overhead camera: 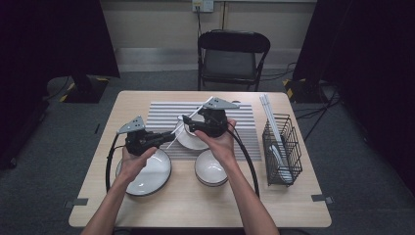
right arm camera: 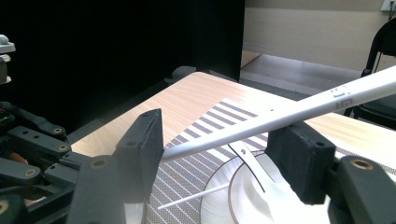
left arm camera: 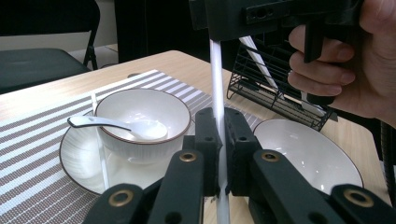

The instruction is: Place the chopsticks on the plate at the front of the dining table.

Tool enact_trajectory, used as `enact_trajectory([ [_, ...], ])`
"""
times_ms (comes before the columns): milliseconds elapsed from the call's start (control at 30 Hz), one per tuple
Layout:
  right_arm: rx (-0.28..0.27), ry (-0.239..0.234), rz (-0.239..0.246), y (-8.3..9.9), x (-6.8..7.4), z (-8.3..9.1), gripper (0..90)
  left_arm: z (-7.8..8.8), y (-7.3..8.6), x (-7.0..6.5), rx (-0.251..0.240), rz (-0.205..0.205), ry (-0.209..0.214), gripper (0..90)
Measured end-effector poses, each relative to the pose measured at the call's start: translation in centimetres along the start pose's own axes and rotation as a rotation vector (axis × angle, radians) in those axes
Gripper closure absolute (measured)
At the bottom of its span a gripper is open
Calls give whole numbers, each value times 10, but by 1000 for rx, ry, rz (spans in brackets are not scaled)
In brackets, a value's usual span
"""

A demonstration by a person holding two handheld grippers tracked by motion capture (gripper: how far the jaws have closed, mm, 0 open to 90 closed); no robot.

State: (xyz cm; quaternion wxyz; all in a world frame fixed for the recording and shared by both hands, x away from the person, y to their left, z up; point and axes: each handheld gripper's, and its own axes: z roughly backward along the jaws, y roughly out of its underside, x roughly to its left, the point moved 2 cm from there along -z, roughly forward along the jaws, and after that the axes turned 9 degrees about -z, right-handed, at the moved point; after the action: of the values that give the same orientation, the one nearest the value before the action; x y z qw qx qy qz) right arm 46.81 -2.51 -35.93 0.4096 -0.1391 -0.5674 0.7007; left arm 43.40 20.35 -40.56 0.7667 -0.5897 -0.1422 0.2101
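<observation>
Chopstick (left arm camera: 217, 84), white and slim, clamped in left gripper (left arm camera: 219, 154) jaws; right gripper (right arm camera: 219, 154) jaws stand apart around it.

- A long white chopstick (left arm camera: 218, 98) is held off the surface, clamped near one end.
- Its far part is seen slanting above the plate, between two parted pads (right arm camera: 299, 161).

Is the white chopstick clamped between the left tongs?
Yes, in the left gripper view the left tongs are closed tight on the white chopstick, which runs up between the pads.
</observation>
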Motion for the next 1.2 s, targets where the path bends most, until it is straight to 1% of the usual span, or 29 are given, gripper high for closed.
enact_trajectory([
  [33, 7, -4, 3, 2, 0, 1, 336, -1, 0, 1, 2, -4, -5, 860],
  [200, 25, 4, 23, 6, -2, 4, 320, 0, 1, 3, 1, 3, -9, 860],
  [333, 32, 7, 19, 9, -8, 8, 299, 3, 1, 5, 1, 1, -19, 860],
  [367, 38, 18, 23, 11, -11, 11, 294, 3, 1, 6, -1, 6, -24, 861],
  [467, 40, 25, 21, 13, -15, 15, 290, 4, 2, 7, 7, 11, -30, 861],
  [500, 45, 37, 24, 14, -18, 17, 286, 5, 2, 7, 1, 14, -29, 861],
  [567, 46, 39, 24, 14, -19, 19, 285, 6, 2, 8, 2, 10, -32, 861],
  [600, 49, 48, 20, 16, -22, 22, 286, 7, 2, 9, 2, 10, -42, 861],
  [700, 56, 37, 12, 18, -24, 25, 293, 9, 3, 10, 4, 10, -45, 861],
  [767, 61, 56, 18, 22, -28, 29, 285, 10, 3, 11, 6, 10, -50, 861],
  [833, 65, 61, 16, 23, -29, 30, 285, 10, 4, 11, 8, 13, -54, 861],
  [867, 76, 73, 9, 24, -32, 32, 281, 10, 4, 11, 14, 11, -54, 861],
  [900, 85, 77, 16, 24, -33, 33, 281, 10, 5, 10, 19, 2, -57, 860],
  [933, 85, 77, 16, 24, -33, 33, 281, 10, 5, 10, 19, 2, -57, 861],
  [967, 88, 86, 15, 25, -35, 36, 276, 9, 5, 11, 20, 12, -55, 860],
  [1000, 92, 89, 16, 25, -36, 36, 268, 10, 5, 11, 23, 11, -58, 860],
  [1100, 95, 79, 11, 27, -39, 39, 241, 13, 6, 12, 24, 4, -66, 860],
  [1133, 95, 79, 11, 27, -39, 39, 241, 13, 6, 12, 24, 4, -66, 860],
  [1167, 77, 88, -5, 31, -41, 40, 241, 16, 5, 12, 20, -3, -68, 860],
  [1200, 85, 89, -4, 32, -42, 40, 237, 17, 5, 13, 26, -5, -76, 860],
])
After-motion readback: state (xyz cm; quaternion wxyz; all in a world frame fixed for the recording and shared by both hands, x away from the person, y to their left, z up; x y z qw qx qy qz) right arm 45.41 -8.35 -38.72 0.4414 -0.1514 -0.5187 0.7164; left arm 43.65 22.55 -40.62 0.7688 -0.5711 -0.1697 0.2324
